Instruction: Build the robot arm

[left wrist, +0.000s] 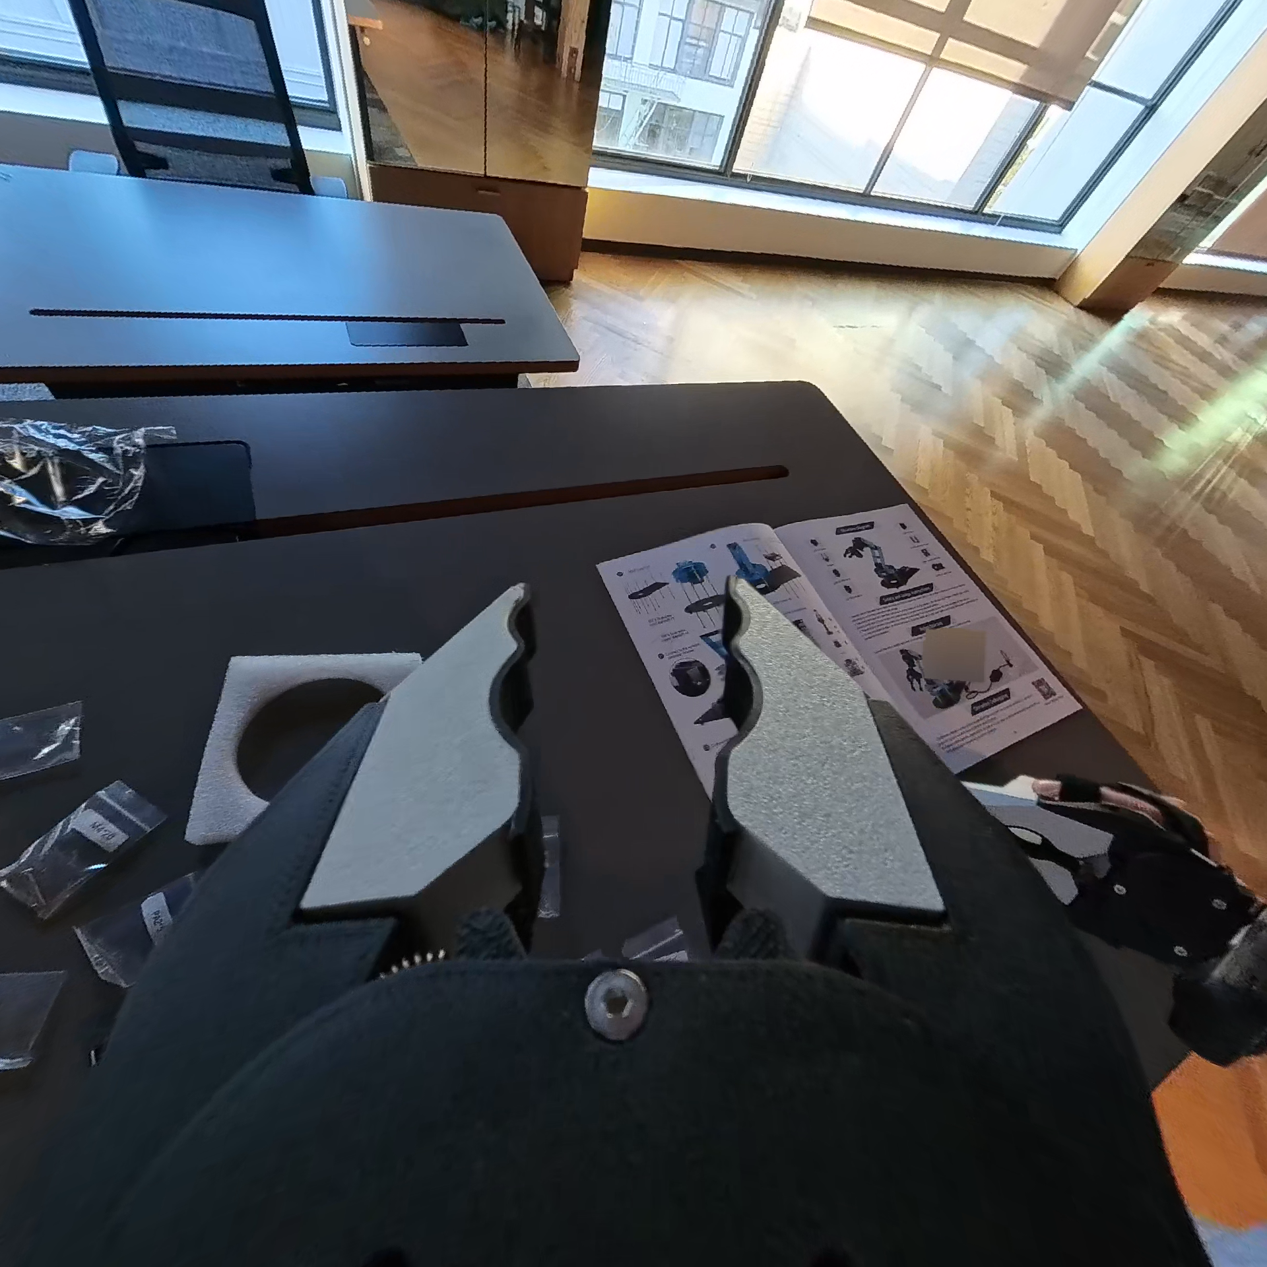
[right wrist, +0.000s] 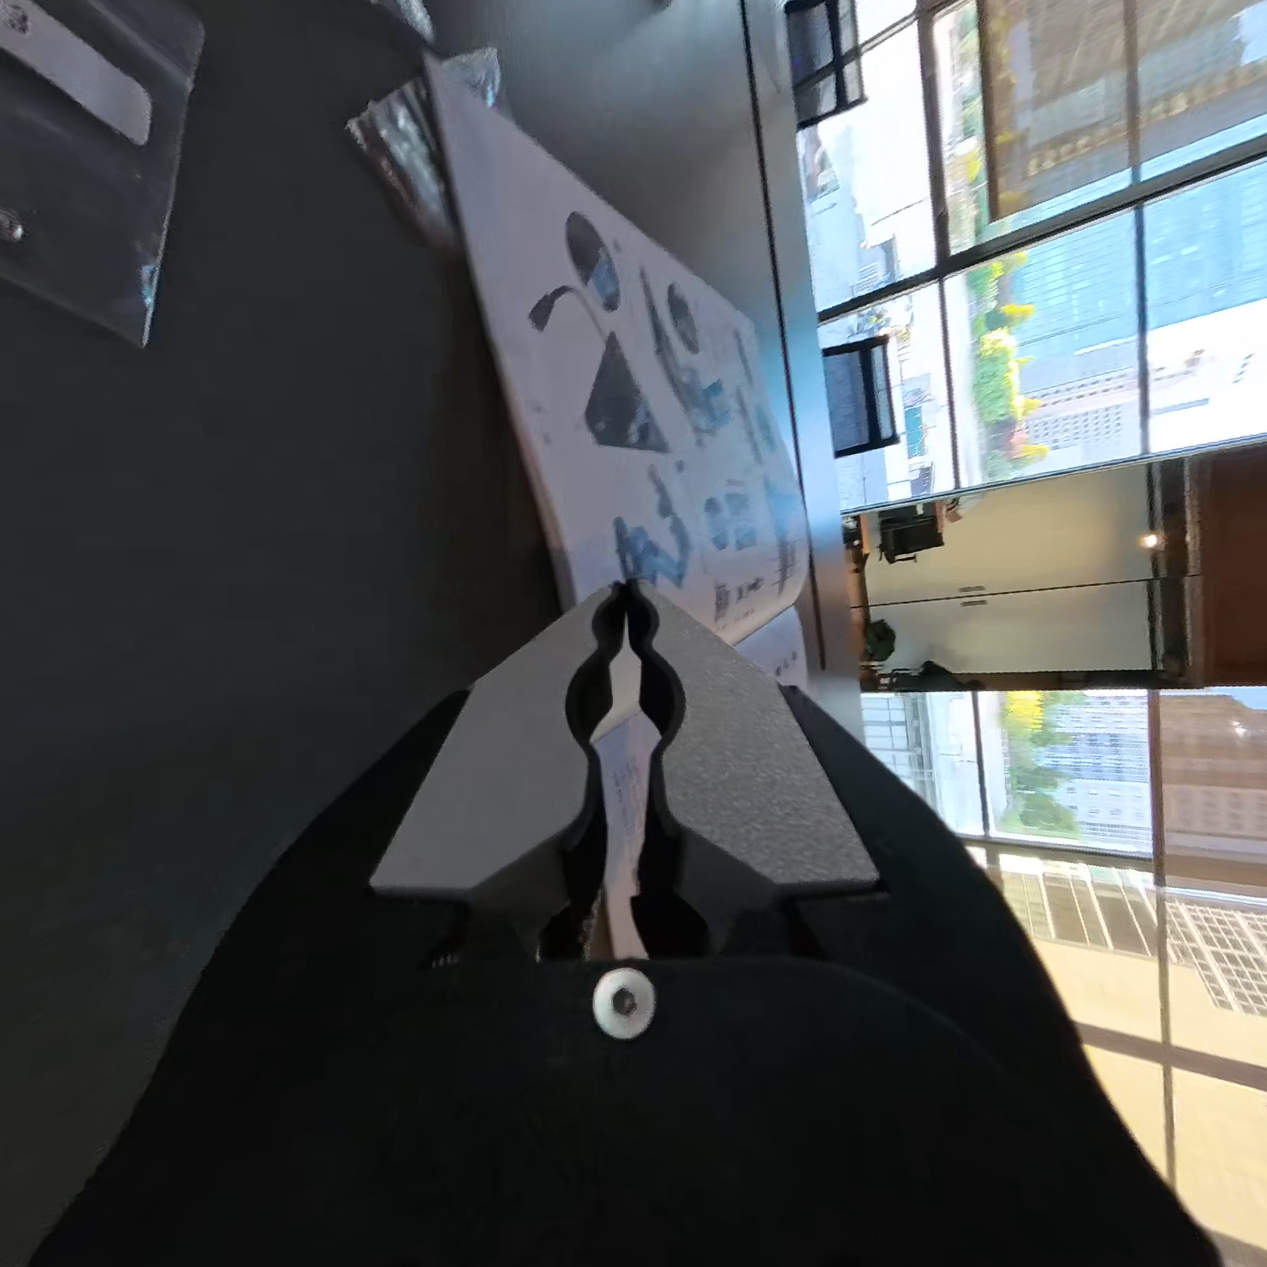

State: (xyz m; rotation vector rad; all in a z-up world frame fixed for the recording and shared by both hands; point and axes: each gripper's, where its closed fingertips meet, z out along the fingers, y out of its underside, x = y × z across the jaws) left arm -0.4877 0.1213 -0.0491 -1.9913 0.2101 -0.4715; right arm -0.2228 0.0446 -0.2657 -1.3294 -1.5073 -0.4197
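An open instruction booklet (left wrist: 884, 617) with printed diagrams lies on the black table (left wrist: 411, 555) near its right edge. My left gripper (left wrist: 627, 586) is open and empty above the table, between a white foam square with a round hole (left wrist: 274, 679) and the booklet. My right gripper (right wrist: 625, 586) is turned on its side and shut on a page of the booklet (right wrist: 617, 356); the white paper runs back between its fingers (right wrist: 754, 754). The right gripper and a gloved hand (left wrist: 1124, 864) show at the right edge of the left wrist view.
Several small clear plastic bags (left wrist: 82, 850) lie at the left, one also in the right wrist view (right wrist: 82, 171). Crumpled plastic film (left wrist: 62, 480) lies at the far left. A second black desk (left wrist: 274, 274) and a chair (left wrist: 192, 89) stand behind. Wooden floor (left wrist: 1028, 411) lies past the table's right edge. Across from one pair of fingers to the other is roughly 35 cm.
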